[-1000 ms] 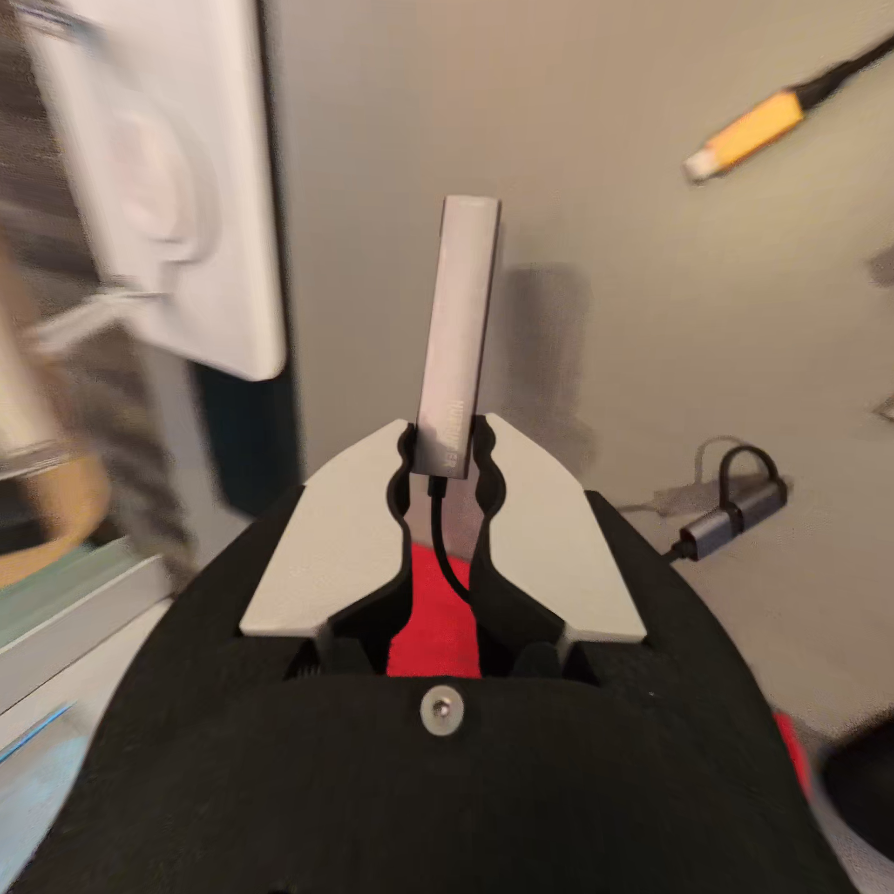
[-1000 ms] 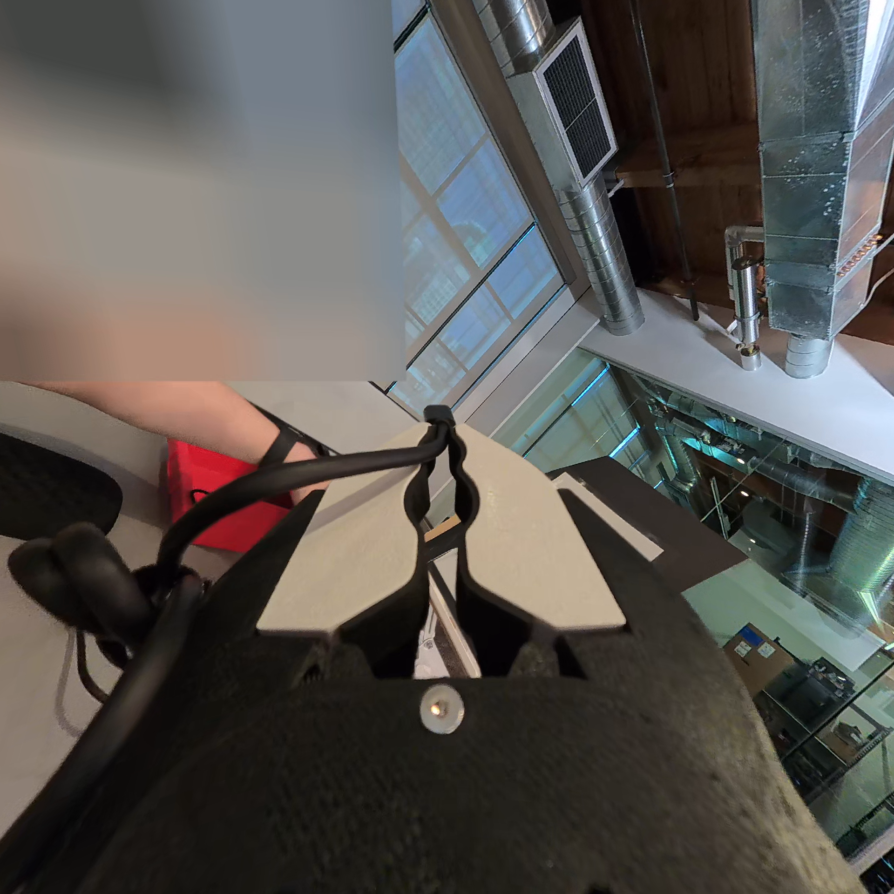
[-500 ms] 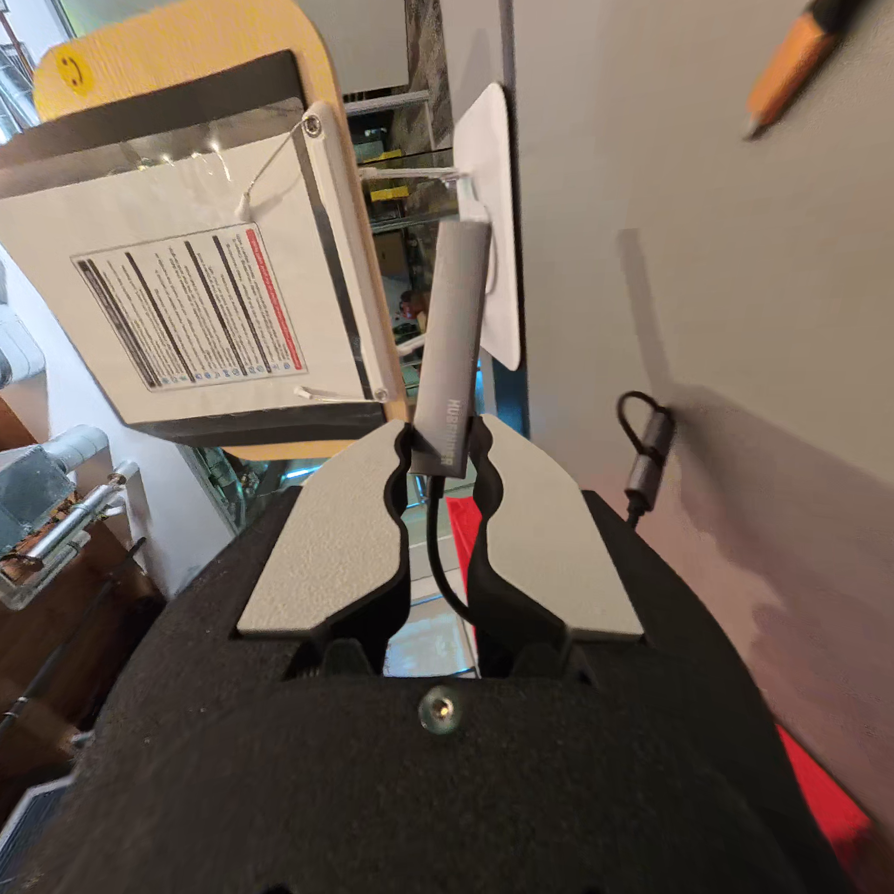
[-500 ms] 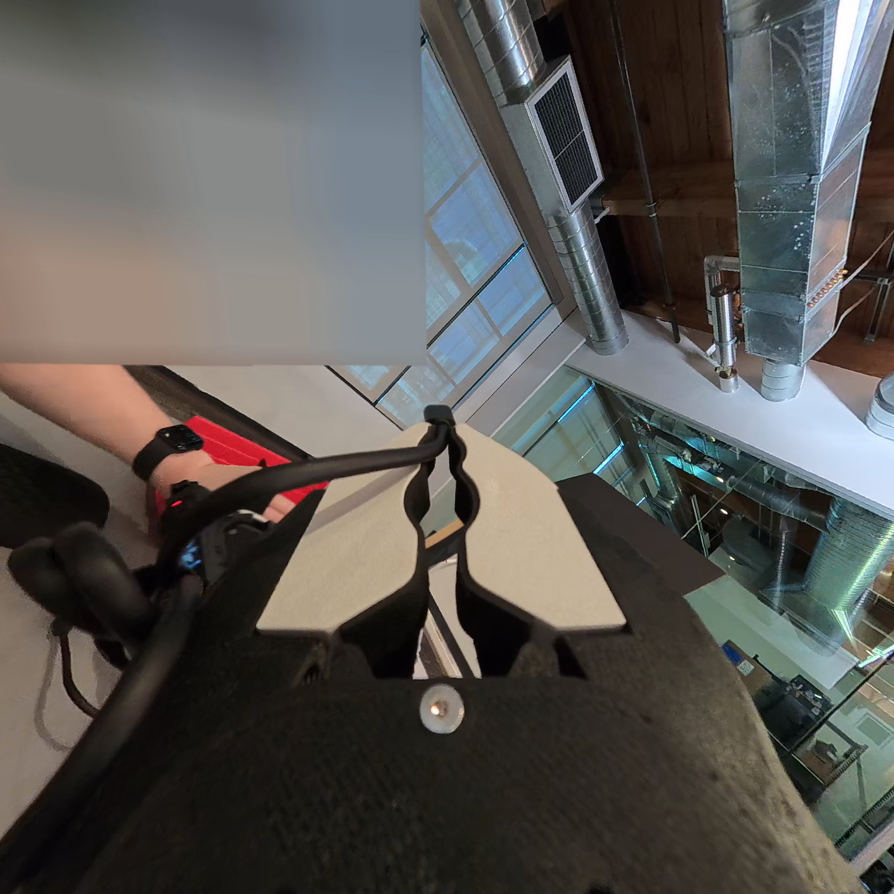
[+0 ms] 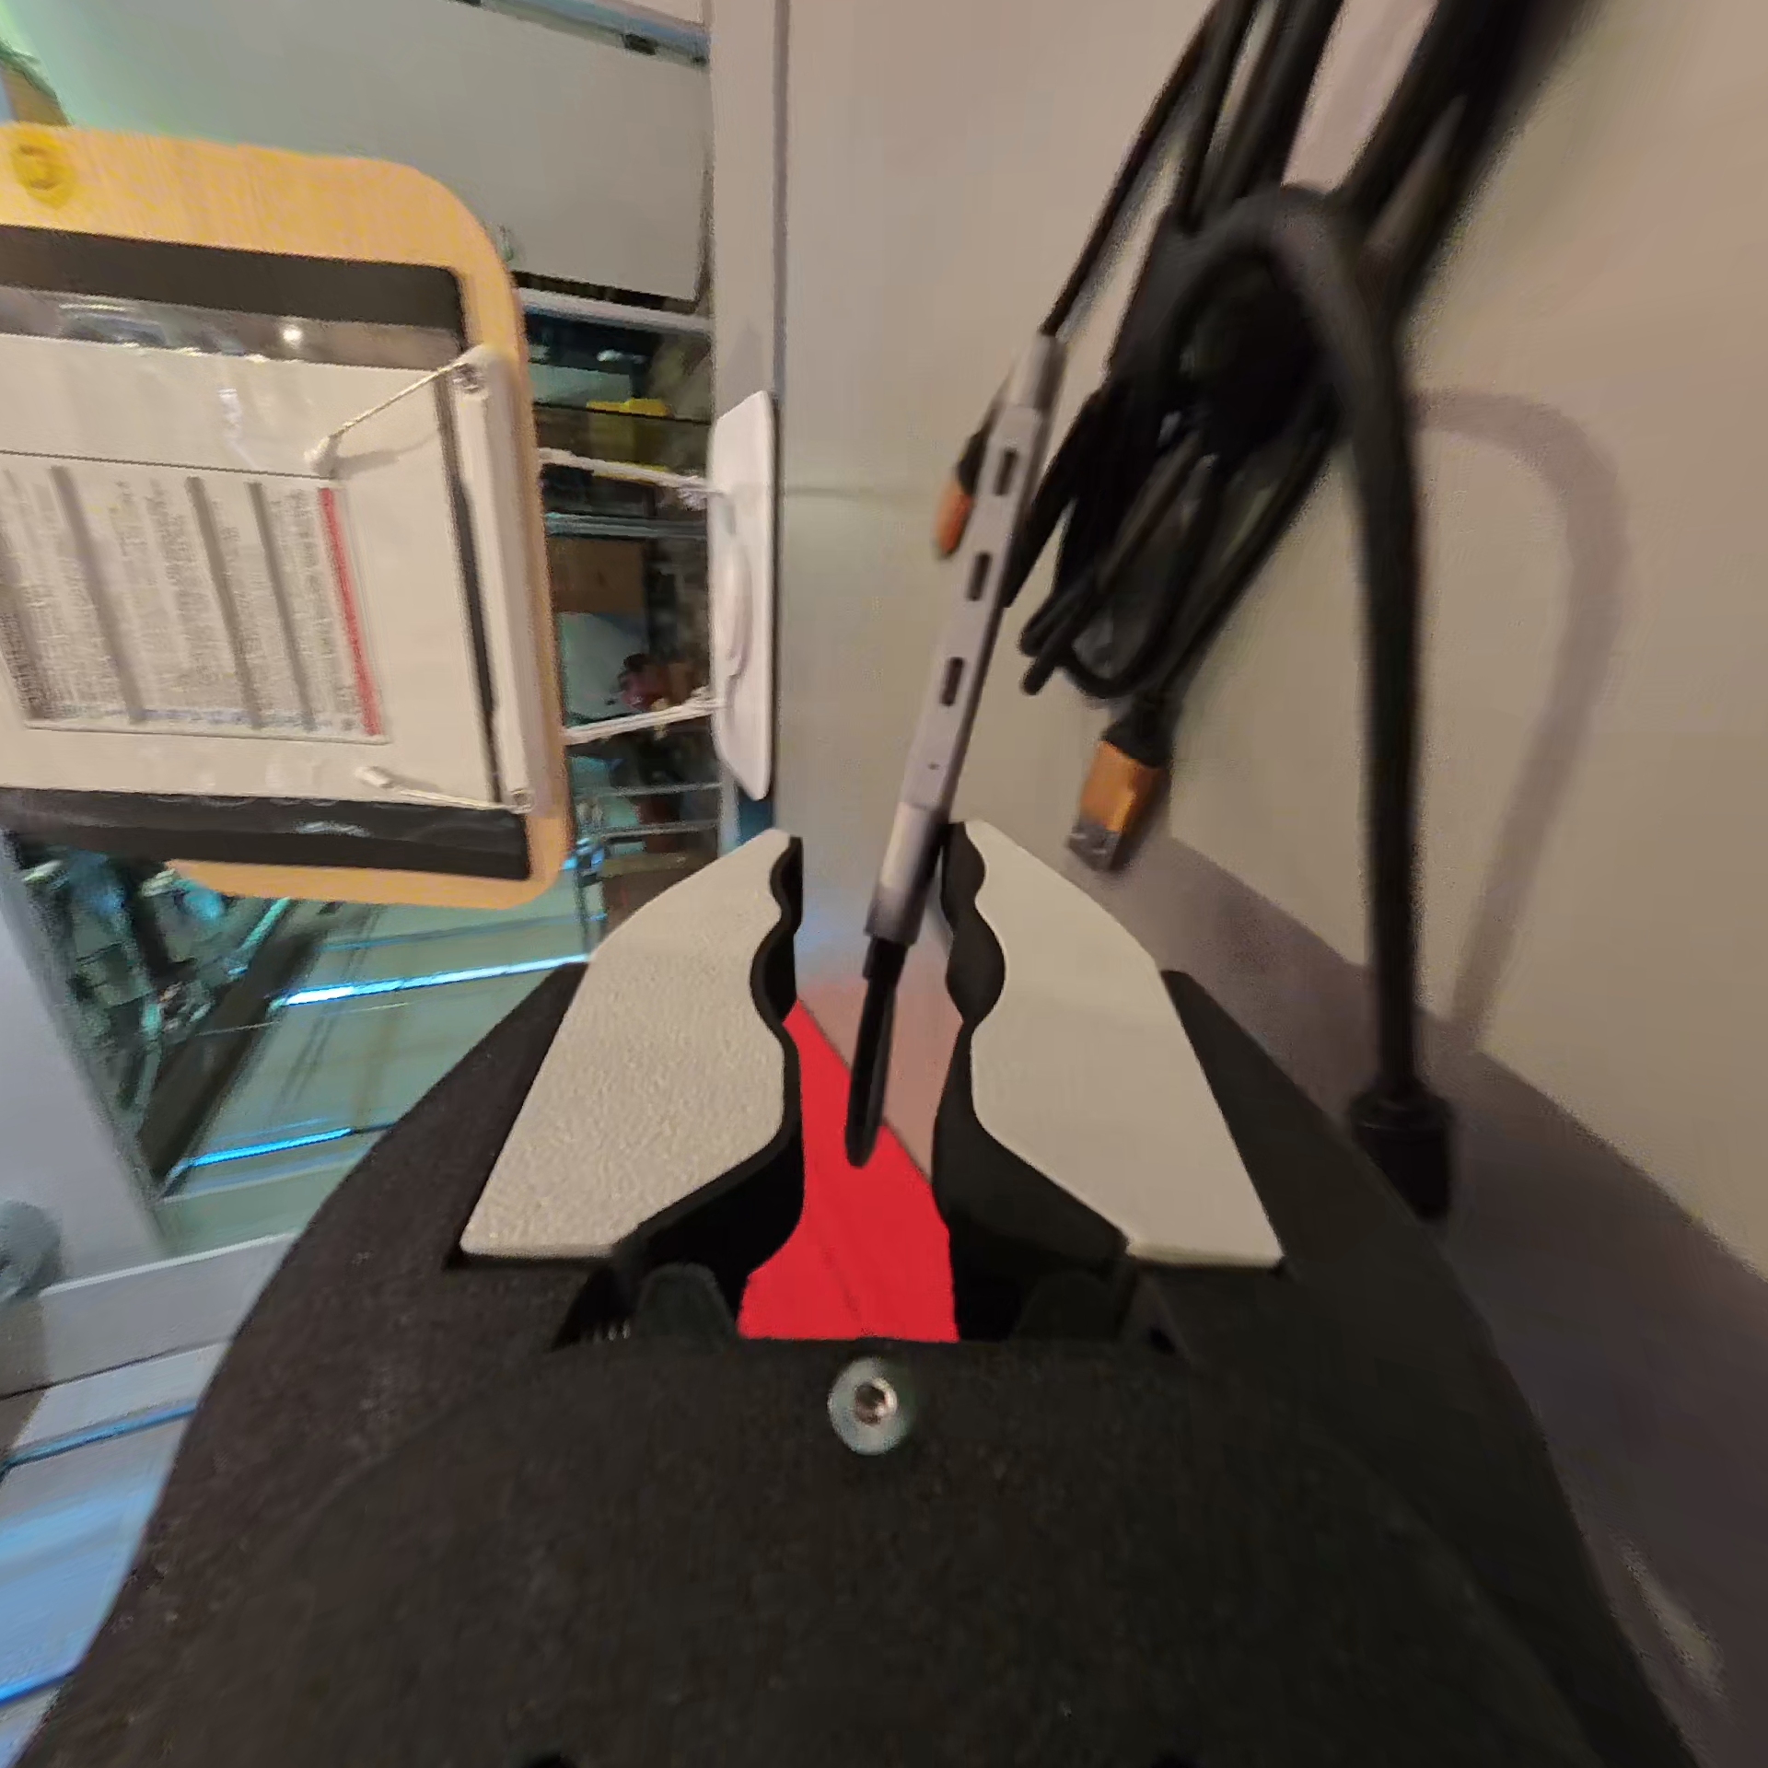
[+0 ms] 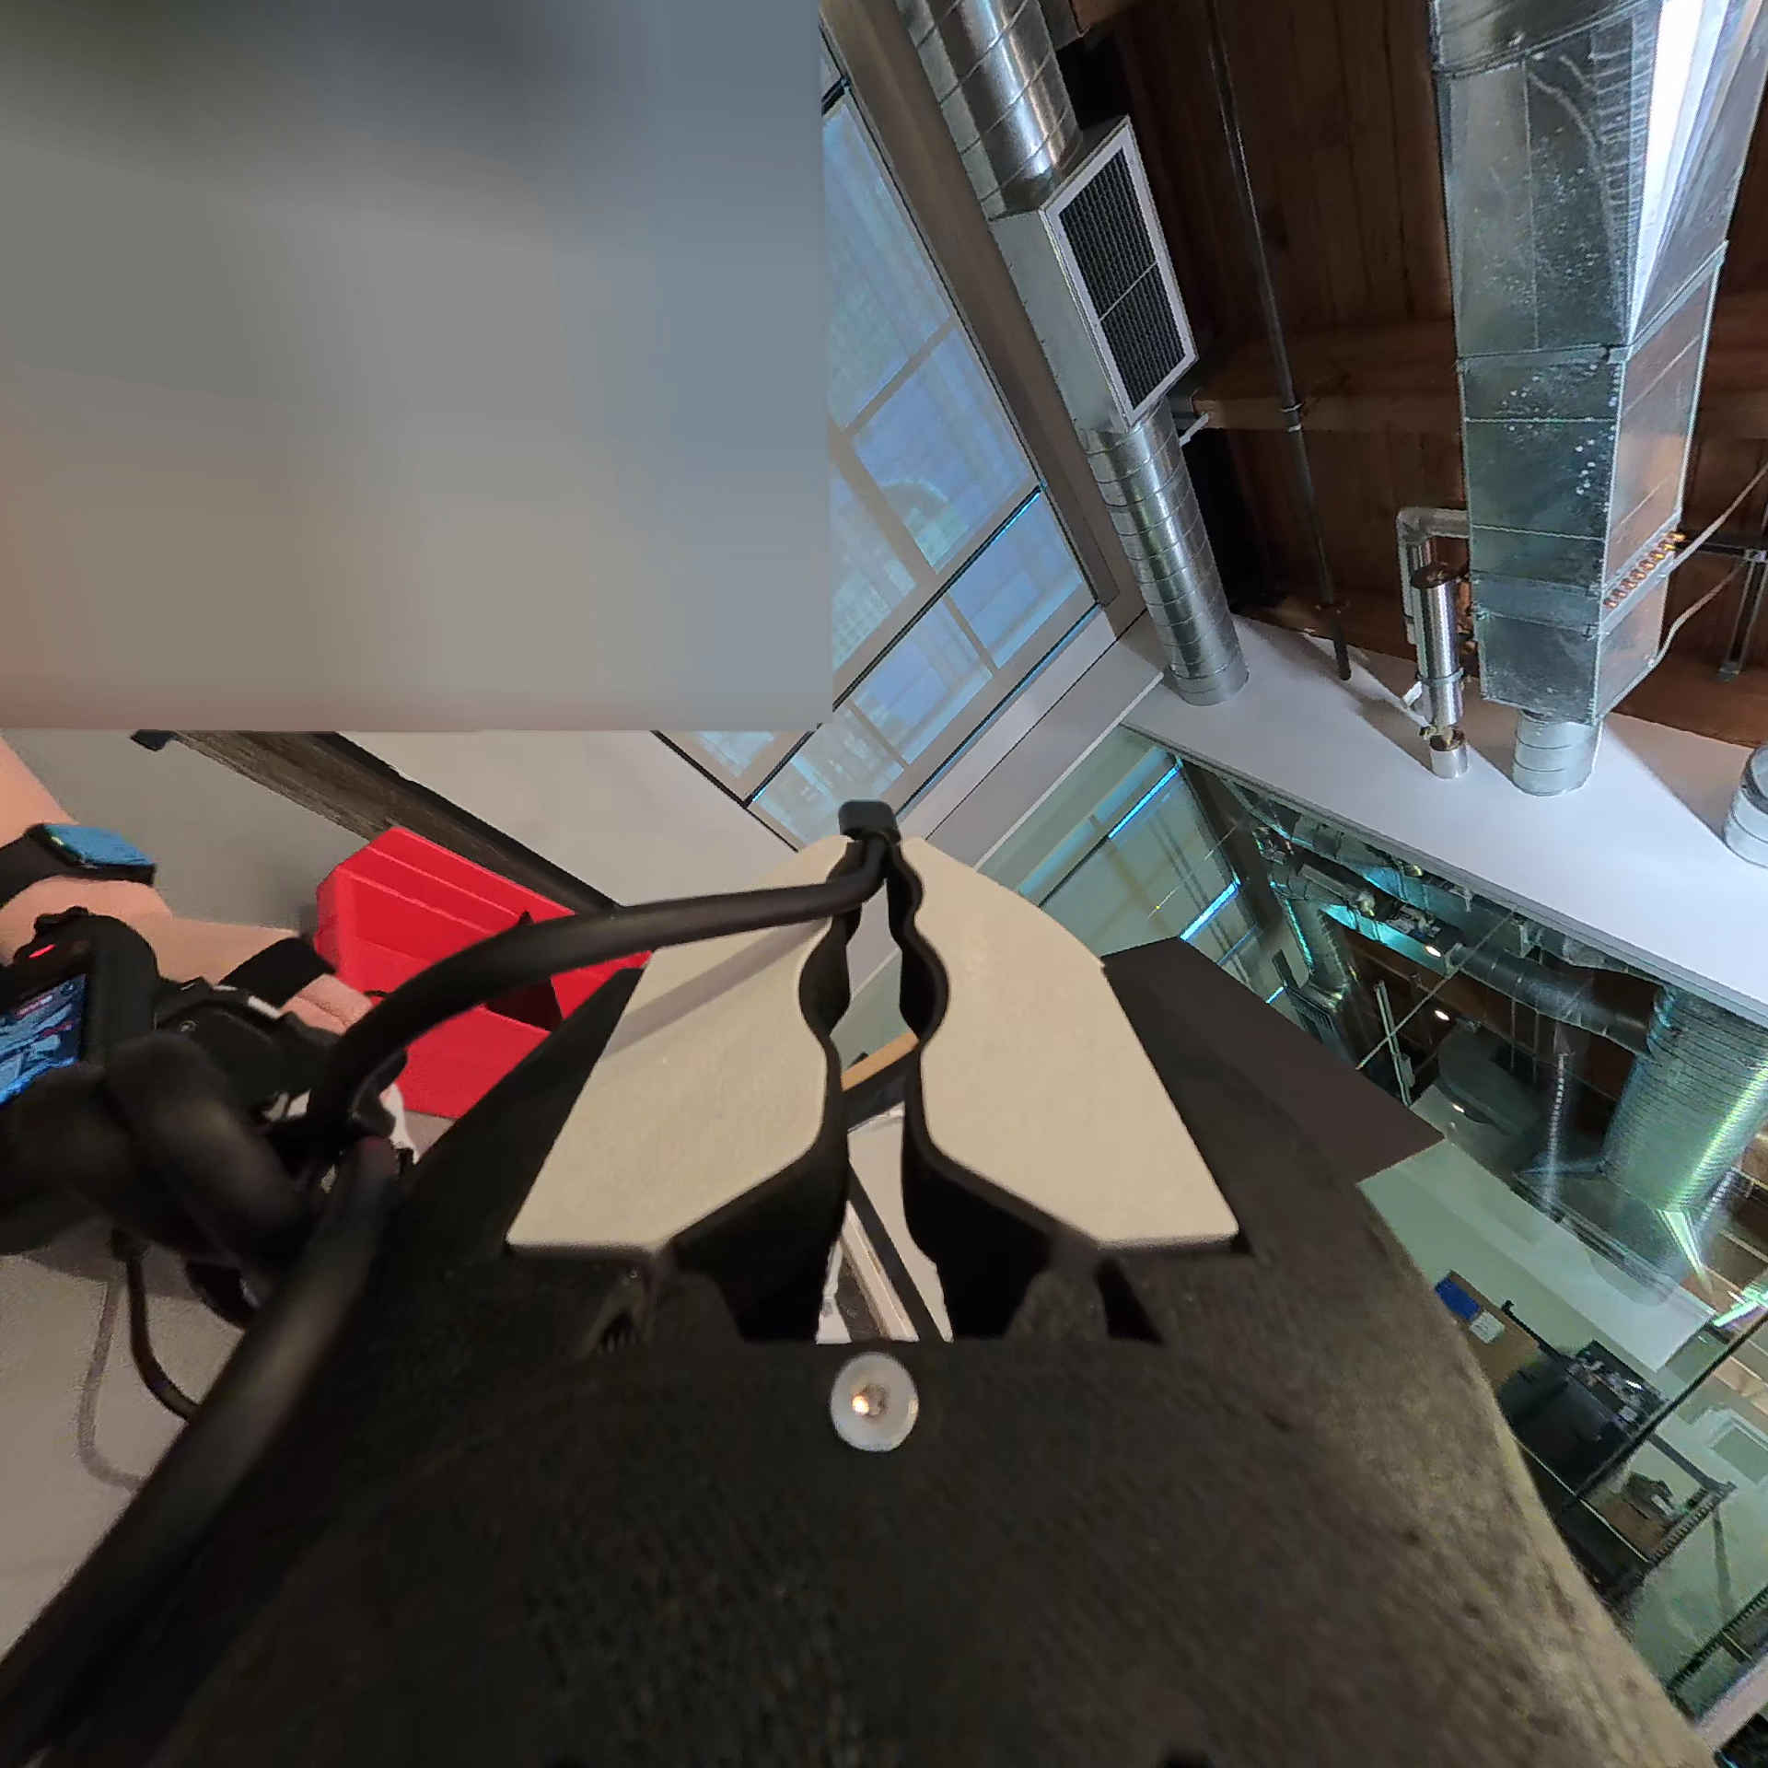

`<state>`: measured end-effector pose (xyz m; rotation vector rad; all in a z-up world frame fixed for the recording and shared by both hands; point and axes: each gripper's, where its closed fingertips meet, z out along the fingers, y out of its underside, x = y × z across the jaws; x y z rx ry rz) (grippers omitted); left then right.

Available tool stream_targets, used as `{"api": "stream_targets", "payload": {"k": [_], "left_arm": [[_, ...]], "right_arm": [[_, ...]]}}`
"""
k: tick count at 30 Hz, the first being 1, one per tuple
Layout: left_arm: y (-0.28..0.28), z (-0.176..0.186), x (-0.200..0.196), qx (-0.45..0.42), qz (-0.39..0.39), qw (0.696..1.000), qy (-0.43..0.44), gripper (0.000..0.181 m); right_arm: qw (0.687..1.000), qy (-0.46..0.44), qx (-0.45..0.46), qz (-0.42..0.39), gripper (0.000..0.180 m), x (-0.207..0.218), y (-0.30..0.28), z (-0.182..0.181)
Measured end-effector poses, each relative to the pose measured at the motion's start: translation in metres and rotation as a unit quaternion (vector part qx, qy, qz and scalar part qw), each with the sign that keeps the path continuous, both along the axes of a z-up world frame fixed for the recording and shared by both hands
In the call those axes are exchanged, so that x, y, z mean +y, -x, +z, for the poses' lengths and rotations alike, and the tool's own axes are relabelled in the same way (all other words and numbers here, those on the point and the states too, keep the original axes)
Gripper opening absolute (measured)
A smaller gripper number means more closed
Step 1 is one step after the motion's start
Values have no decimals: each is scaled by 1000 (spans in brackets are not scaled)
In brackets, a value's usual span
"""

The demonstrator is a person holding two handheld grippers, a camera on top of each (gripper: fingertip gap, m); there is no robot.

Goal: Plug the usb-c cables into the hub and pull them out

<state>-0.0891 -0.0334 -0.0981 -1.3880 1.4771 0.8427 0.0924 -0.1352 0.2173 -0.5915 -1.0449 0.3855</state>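
Observation:
In the left wrist view my left gripper (image 5: 869,861) has its jaws a little apart. The grey hub (image 5: 966,622) stands between the fingertips, port edge toward me. It leans on the right finger, with a gap to the left one. Its short black lead (image 5: 866,1052) hangs down between the fingers. A black cable bundle (image 5: 1196,478) and an orange-sleeved plug (image 5: 1119,794) lie on the grey table (image 5: 1579,765). My right gripper (image 6: 871,851) is shut on a black usb-c cable (image 6: 622,933), points at the ceiling, and the plug tip (image 6: 866,818) pokes out above the fingertips.
A wooden board with a clipped paper sheet (image 5: 287,536) stands left of the table edge, next to a white pad (image 5: 741,593). A red bin (image 6: 430,947) sits on the table; it also shows between my left fingers (image 5: 851,1244). A hand with a watch (image 6: 86,851) is at far left. Spacing between my two grippers at the tips: around 35 cm.
The left jaws have widened and the hub has turned edge-on, touching only the right finger. The left view swung, bringing the cable bundle into sight. The right gripper kept its hold.

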Motion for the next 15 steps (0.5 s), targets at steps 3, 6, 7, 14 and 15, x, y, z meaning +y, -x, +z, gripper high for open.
{"api": "stream_targets", "payload": {"k": [3, 6, 7, 14, 15], "left_arm": [[1, -13, -7, -15, -1, 999, 36, 33], [7, -19, -7, -15, 4, 999, 48, 35], [8, -20, -7, -16, 2, 999, 51, 33], [3, -35, 1, 0, -10, 996, 86, 10], [2, -36, 2, 3, -13, 996, 86, 10]], "right_arm": [[1000, 1, 2, 2, 5, 0, -1, 0], [1000, 2, 2, 3, 5, 0, -2, 0], [1000, 2, 3, 4, 5, 0, -3, 0], [1000, 11, -1, 11, 5, 1, -2, -1], [1000, 14, -3, 9, 5, 2, -1, -2]]}}
